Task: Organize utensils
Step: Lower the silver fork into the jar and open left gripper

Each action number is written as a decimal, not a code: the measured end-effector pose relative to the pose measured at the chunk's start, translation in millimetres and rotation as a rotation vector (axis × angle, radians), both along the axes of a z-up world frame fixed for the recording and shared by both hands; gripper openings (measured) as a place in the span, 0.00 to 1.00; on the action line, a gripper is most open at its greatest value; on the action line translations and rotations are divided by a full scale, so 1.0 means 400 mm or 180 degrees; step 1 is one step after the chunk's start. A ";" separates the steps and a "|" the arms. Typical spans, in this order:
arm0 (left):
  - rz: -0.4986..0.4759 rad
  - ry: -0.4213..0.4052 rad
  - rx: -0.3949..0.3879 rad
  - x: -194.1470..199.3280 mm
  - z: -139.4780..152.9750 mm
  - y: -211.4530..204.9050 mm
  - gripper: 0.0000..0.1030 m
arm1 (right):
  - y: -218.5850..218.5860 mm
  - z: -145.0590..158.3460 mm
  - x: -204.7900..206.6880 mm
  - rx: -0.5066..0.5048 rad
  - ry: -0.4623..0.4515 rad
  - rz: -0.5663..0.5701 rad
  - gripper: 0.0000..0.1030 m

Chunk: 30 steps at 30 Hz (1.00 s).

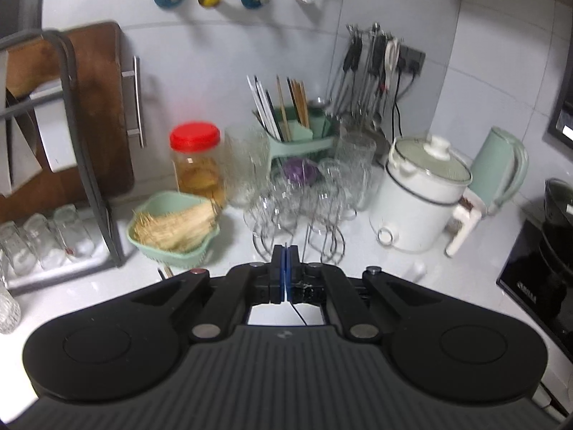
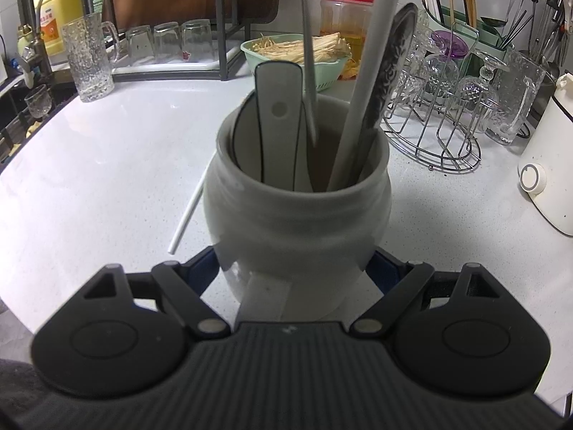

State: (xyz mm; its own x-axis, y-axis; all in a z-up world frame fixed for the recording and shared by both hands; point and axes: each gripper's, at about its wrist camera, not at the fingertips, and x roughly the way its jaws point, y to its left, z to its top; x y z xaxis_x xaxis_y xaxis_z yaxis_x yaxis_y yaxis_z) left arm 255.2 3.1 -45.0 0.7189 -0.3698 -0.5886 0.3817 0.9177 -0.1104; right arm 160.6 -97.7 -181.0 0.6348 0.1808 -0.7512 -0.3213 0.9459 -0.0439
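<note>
Left wrist view: the left tool (image 1: 285,258) is closed with nothing between its fingers, above the white surface (image 1: 376,279), pointing toward a wire rack of glasses (image 1: 297,211) and a green chopstick holder (image 1: 304,136).

Right wrist view: the right tool (image 2: 297,268) grips a grey ceramic jar (image 2: 297,215) standing on the surface; utensils (image 2: 279,122) stand inside it. A white chopstick (image 2: 188,211) lies on the surface just left of the jar.

One white jar (image 2: 297,215) holds four utensils (image 2: 279,125); one white stick (image 2: 188,211) lies on the table (image 2: 107,150); one red-lidded jar (image 2: 345,10), one green basket (image 2: 290,61), three upturned glasses (image 2: 168,41), one yellow bottle (image 2: 59,10)
</note>
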 end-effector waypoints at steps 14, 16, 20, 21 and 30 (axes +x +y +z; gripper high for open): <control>-0.0455 0.1001 0.0228 0.004 -0.033 -0.025 0.01 | -0.003 -0.002 -0.005 0.0034 -0.0045 -0.0008 0.87; -0.0523 0.1175 0.0240 0.015 -0.033 -0.032 0.01 | -0.002 -0.002 -0.005 0.0035 -0.0048 -0.0010 0.87; -0.0666 0.1383 0.0379 0.034 -0.039 -0.066 0.01 | -0.003 -0.003 -0.009 0.0044 -0.0065 -0.0012 0.87; -0.0700 0.1424 0.0402 0.038 -0.042 -0.075 0.01 | -0.003 -0.003 -0.009 0.0046 -0.0069 -0.0014 0.87; -0.0844 0.1708 0.0486 0.056 -0.084 -0.122 0.02 | 0.001 -0.002 -0.009 0.0027 -0.0066 -0.0008 0.87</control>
State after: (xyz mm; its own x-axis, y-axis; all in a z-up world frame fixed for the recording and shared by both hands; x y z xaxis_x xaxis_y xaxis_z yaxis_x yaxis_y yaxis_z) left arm 277.8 -45.6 -78.5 0.2030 -0.3783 -0.9031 0.5266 0.8198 -0.2251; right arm 157.0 -97.4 -181.8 0.6508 0.1855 -0.7362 -0.3181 0.9471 -0.0425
